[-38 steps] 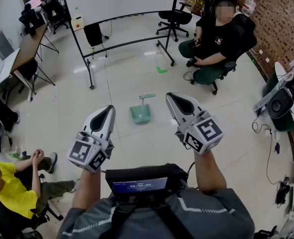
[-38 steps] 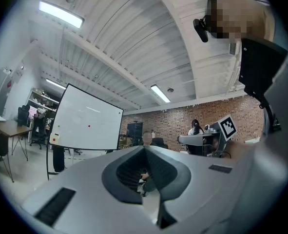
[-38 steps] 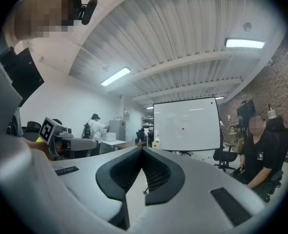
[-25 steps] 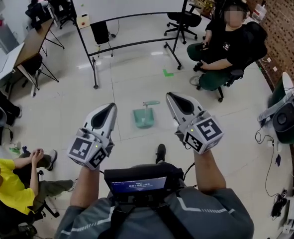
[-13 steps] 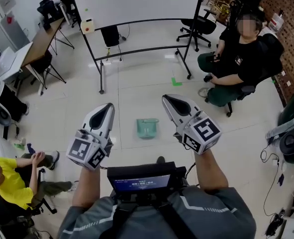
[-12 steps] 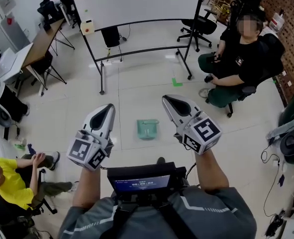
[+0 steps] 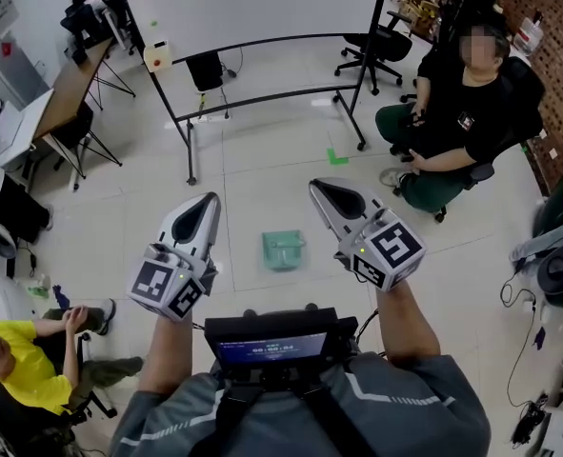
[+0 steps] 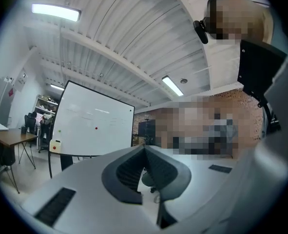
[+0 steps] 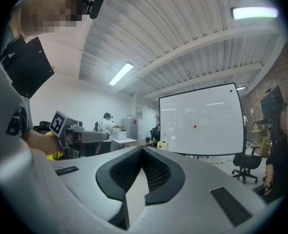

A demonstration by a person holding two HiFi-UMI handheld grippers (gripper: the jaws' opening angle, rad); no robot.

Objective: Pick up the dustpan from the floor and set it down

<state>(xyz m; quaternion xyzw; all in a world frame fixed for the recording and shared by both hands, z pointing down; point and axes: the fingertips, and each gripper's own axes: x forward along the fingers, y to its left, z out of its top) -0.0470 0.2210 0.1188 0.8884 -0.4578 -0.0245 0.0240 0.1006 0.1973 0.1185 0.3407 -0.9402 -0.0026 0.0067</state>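
1. L gripper (image 7: 208, 204): jaws closed tip to tip, nothing btwn them, up in the air.
2. R gripper (image 7: 319, 187): same, jaws together, empty.
3. Dustpan (image 7: 283, 250): pale green, on the white floor (image 7: 262, 169); in head view sits btwn the 2 grippers, touching neither.

The person is wearing a grey short-sleeved top (image 7: 429, 409) with thin pale stripes running over the shoulders. Dark straps (image 7: 231, 419) are crossing it at six o'clock in the head view, carrying a black chest unit (image 7: 276, 331) whose small screen (image 7: 267, 353) is glowing blue. The left gripper (image 7: 211, 201) and right gripper (image 7: 316, 183) are showing pale grey pointed shells, with black ribbed lining inside the jaws. Each is bearing a cube of black-and-white square markers at its rear.
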